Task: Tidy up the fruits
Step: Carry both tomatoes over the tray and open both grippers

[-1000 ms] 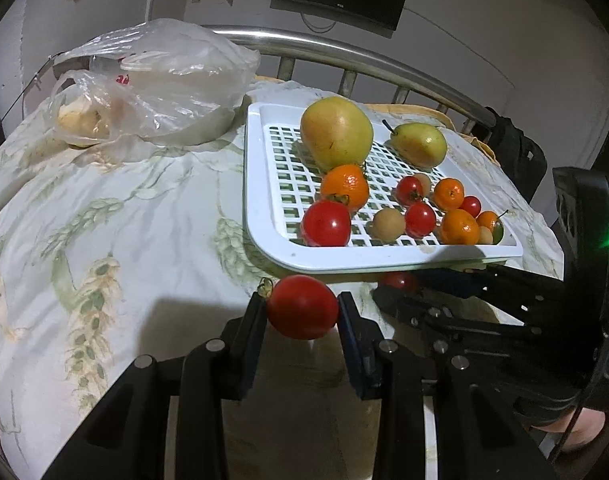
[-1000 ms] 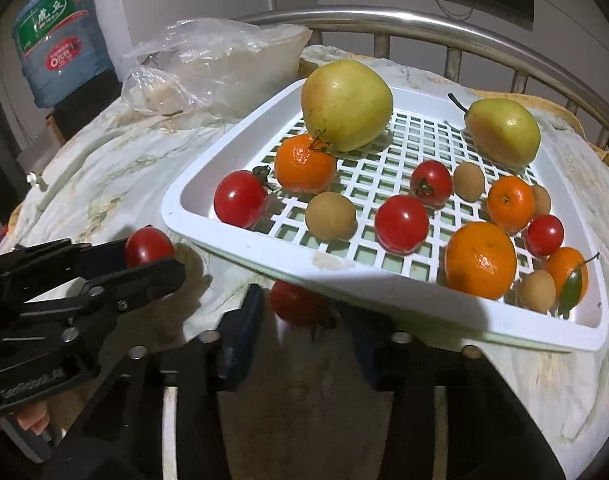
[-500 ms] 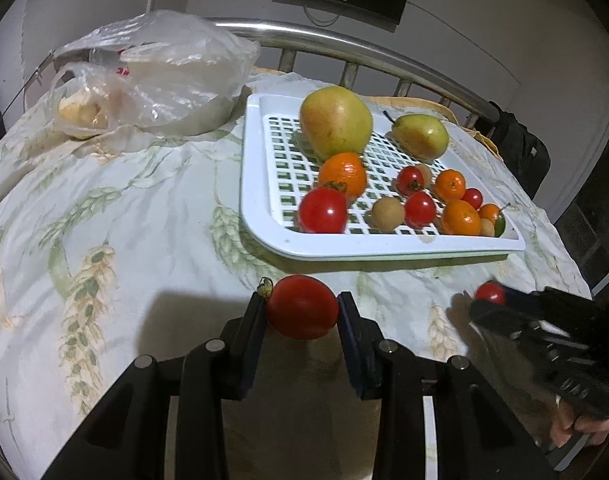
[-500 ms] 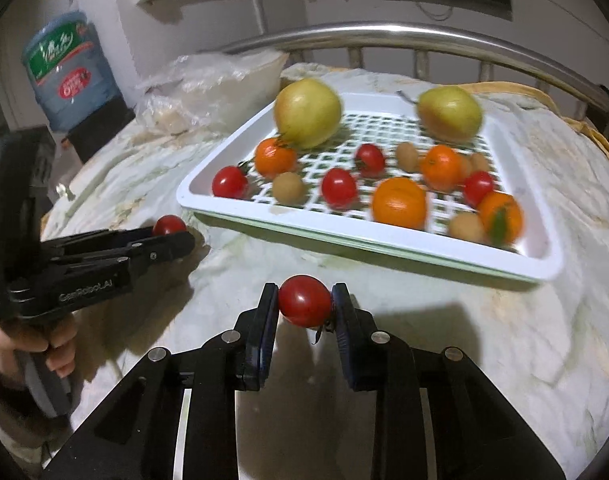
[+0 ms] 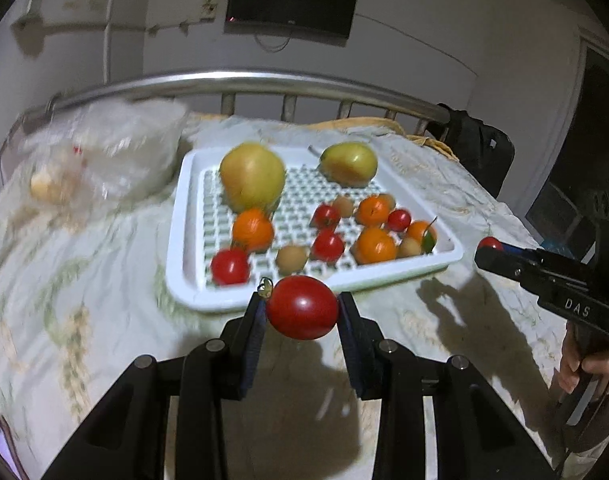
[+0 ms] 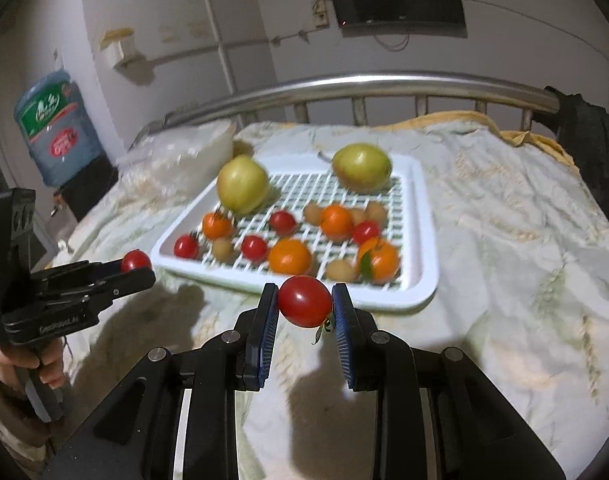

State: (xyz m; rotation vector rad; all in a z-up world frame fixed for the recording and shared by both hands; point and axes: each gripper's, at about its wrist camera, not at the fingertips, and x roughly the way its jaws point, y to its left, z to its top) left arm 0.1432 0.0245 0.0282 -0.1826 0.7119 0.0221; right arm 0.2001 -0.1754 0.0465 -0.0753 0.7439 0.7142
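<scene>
My left gripper (image 5: 302, 307) is shut on a red tomato (image 5: 302, 307) and holds it above the cloth, in front of the white slotted tray (image 5: 176, 256). My right gripper (image 6: 305, 301) is shut on a smaller red tomato (image 6: 305, 301), also raised in front of the tray (image 6: 428, 264). Each gripper shows in the other's view, the right one (image 5: 489, 248) at the tray's right, the left one (image 6: 138, 268) at its left. The tray holds two large pears (image 5: 252, 180), several oranges, tomatoes and small brown fruits.
A clear plastic bag (image 5: 104, 156) with food lies left of the tray on the patterned cloth (image 5: 64, 280). A metal rail (image 5: 264, 84) runs behind. A blue water bottle (image 6: 56, 128) stands at the far left. A dark bag (image 5: 476, 152) hangs at the rail's right end.
Both grippers have risen and pulled back from the tray, each still holding its tomato. The right gripper closed on its tomato from under the tray's front edge a second ago.
</scene>
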